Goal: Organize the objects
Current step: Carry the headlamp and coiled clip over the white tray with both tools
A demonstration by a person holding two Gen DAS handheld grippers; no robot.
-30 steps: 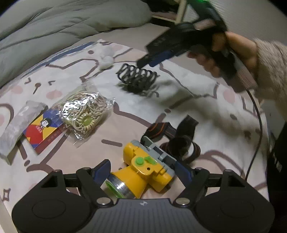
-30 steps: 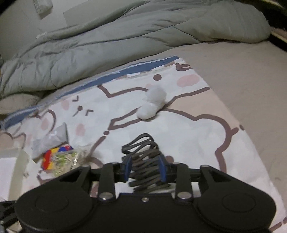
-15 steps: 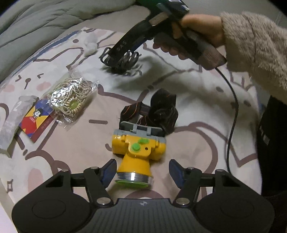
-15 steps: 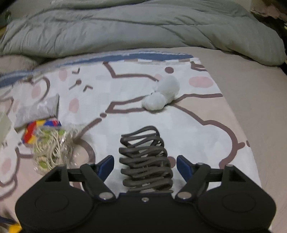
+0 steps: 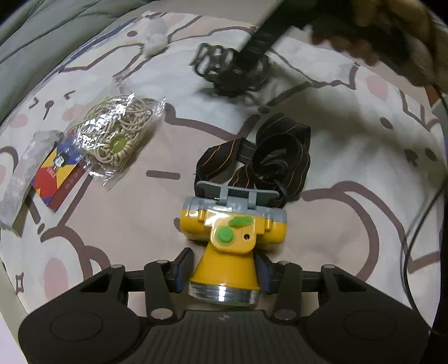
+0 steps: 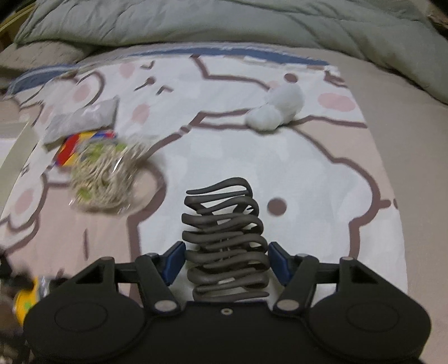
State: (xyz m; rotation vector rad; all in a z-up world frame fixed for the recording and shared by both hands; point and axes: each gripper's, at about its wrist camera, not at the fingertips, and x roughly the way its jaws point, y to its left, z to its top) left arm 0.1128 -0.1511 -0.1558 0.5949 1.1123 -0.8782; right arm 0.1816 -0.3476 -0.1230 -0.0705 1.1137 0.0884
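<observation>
Since a second ago both of my grippers have come down over their things, and the yellow headlamp (image 5: 233, 238), which lay skewed at the bottom of the left wrist view, now sits square between my left fingers. My left gripper (image 5: 224, 267) is closing: its blue pads (image 5: 183, 266) sit at either side of the lamp's cone, at or just short of touching it, and I cannot tell whether they press yet. The lamp's silver rim is at bottom centre, its grey bracket above, and its black strap (image 5: 268, 156) is bunched higher up at centre right.

My right gripper (image 6: 226, 261) is closing too, its blue pads (image 6: 175, 260) just beside the flanks of the dark hair claw (image 6: 225, 243) at bottom centre of the right wrist view; a sliver of gap shows on each side.

Further out on the cartoon-print sheet (image 6: 322, 168), a clear bag of beige hair ties (image 5: 117, 137) lies at centre left of the left wrist view, overlapping a red, yellow and blue card (image 5: 57, 176). A white pompom (image 6: 277, 112) rests at upper right of the right wrist view, below the grey quilt (image 6: 224, 19).
</observation>
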